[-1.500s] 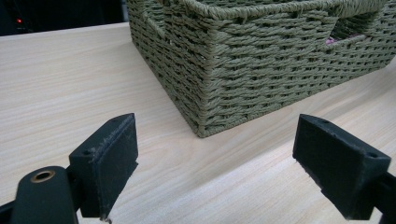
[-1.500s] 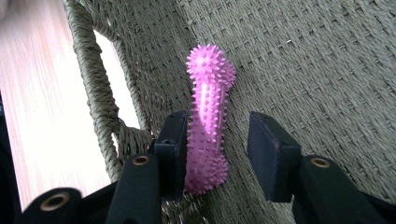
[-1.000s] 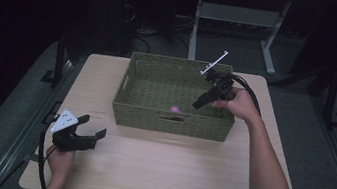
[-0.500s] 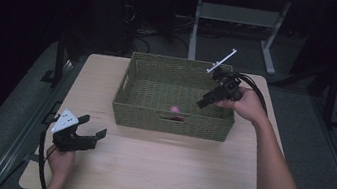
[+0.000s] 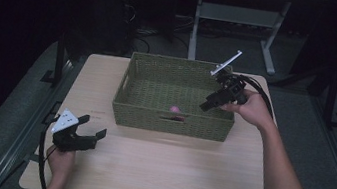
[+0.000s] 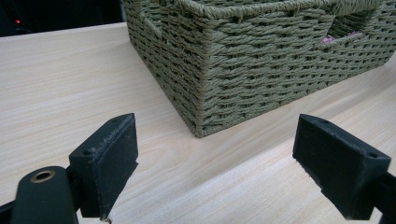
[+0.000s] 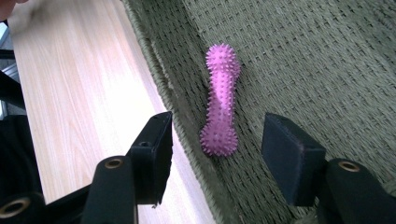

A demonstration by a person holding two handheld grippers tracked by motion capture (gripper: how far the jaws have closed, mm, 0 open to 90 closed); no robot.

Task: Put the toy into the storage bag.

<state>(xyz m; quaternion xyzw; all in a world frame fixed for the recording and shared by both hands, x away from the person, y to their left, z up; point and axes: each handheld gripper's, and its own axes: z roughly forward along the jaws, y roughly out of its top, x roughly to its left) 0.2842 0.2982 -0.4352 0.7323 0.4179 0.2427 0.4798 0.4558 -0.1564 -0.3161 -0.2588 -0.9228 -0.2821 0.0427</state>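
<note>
The right gripper (image 5: 207,105), jaws spread, is hovering over the basket (image 5: 131,76), probably lining up on the pink toy (image 7: 220,109) lying against its near wall, while the left gripper (image 5: 93,132), also spread, is idling near-left.

A green woven basket (image 5: 144,106) on the table (image 5: 154,173) holds a small pink toy (image 5: 175,109).
</note>
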